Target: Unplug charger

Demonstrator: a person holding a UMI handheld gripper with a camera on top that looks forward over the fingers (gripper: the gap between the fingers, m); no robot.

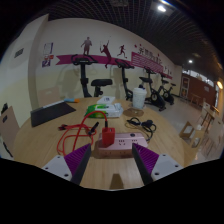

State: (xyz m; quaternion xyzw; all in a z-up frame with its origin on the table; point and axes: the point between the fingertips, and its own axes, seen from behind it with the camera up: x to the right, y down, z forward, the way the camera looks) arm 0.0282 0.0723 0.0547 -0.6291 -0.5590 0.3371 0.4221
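— What lies left of the fingers?
— A red cable (72, 140) looping on the wooden table (40, 148).
— And the charger?
— The white block (121, 145) lies crosswise, just ahead of the gripper (112, 160), whose fingers stand apart.

The surface (40, 145) looks like pale wood with a smooth, faintly sheened finish. On it lies a red cable (72, 135) with a glossy, rubbery-plastic look, and a black cable (143, 124) that appears matt. A white power strip (122, 141) just ahead of the tool's (112, 165) fingers looks like smooth hard plastic. The fingers, set apart, carry purple pads (146, 160) with a dull, soft finish. Beyond, exercise bikes (100, 85) show dark metal and plastic, and the wall (60, 75) is flat, matt paint.
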